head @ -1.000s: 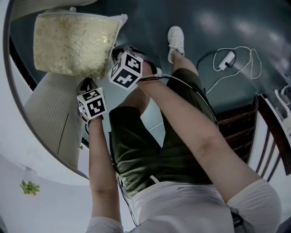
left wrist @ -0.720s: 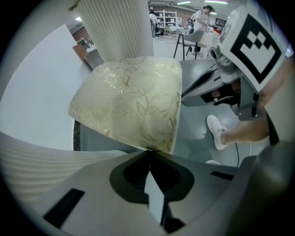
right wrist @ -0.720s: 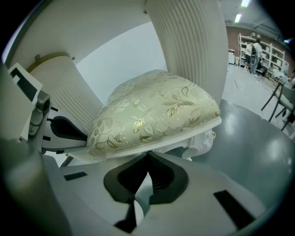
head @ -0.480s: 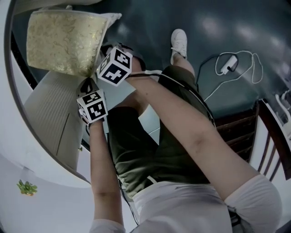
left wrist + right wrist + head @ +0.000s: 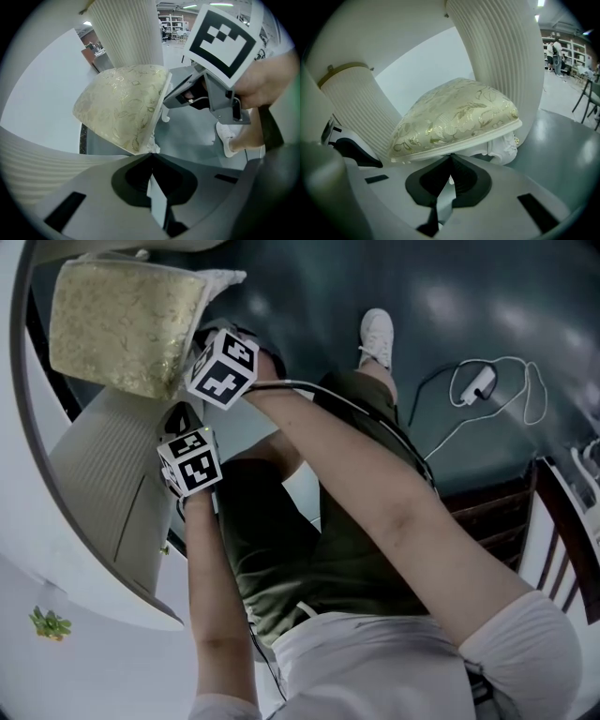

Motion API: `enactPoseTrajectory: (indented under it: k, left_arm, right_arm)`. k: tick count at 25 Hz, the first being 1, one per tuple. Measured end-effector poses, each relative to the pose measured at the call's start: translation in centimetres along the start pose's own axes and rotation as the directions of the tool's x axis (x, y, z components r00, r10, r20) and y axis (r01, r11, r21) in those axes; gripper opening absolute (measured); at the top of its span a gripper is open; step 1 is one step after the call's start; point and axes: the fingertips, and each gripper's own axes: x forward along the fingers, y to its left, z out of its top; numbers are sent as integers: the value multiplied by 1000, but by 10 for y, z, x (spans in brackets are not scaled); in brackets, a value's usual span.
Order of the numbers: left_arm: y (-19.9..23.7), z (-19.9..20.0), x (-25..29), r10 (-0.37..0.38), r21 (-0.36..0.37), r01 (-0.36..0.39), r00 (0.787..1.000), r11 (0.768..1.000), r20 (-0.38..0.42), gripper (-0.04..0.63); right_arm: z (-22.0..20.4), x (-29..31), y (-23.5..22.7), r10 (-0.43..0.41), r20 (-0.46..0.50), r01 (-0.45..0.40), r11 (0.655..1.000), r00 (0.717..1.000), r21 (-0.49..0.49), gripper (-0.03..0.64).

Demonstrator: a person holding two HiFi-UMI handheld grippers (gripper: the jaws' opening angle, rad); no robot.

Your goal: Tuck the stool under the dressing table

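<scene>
- The stool [image 5: 122,329] stands on the dark floor [image 5: 309,287]. Its gold-patterned cushion [image 5: 454,115] lies between the two ribbed pedestals [image 5: 501,56] of the dressing table [image 5: 56,568] and, by my reading, is partly into the kneehole.
- The left hand-held gripper [image 5: 151,155] has its jaws together and grips nothing. Its tip sits at the near corner of the cushion, but I cannot tell whether it touches or is just short of it.
- The right hand-held gripper [image 5: 450,157] is likewise closed and empty, with its tip at the white seat rim [image 5: 487,136] under the cushion.
- With both pairs of jaws closed, the tips serve as blunt pushers, so the step looks like a two-point shove and not a carry.
- Press on the hard rim rather than the soft cushion, low and level, so the stool slides and does not tip.
- Balance the pressure of both tips, because one-sided force would likely swing the seat into a pedestal.
- Ease off as the front of the seat nears the table's edge.
</scene>
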Motion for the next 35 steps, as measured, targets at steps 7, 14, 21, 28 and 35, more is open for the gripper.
enactPoseTrajectory:
  k: [7, 14, 21, 28, 35]
  left_arm:
    - [13, -16, -1, 22, -15, -23, 1000, 1000, -19, 5]
    - [12, -30, -4, 22, -32, -22, 999, 999, -26, 5]
    - [0, -18, -22, -18, -41, 18, 1000, 999, -9, 5]
    - [-19, 0, -51, -77, -46, 78, 997, 996, 6, 5]
    - [-44, 25, -88, -145, -32, 147, 989, 989, 41, 3]
  right_arm:
    - [18, 15, 1, 9, 47, -11, 999, 999, 37, 9]
    - [19, 14, 2, 29, 50, -33, 997, 998, 77, 9]
    - [15, -25, 4, 65, 74, -71, 994, 995, 85, 9]
    - [21, -82, 2, 102, 81, -106, 993, 992, 57, 9]
    - [22, -142, 4, 138, 45, -139, 990, 989, 16, 9]
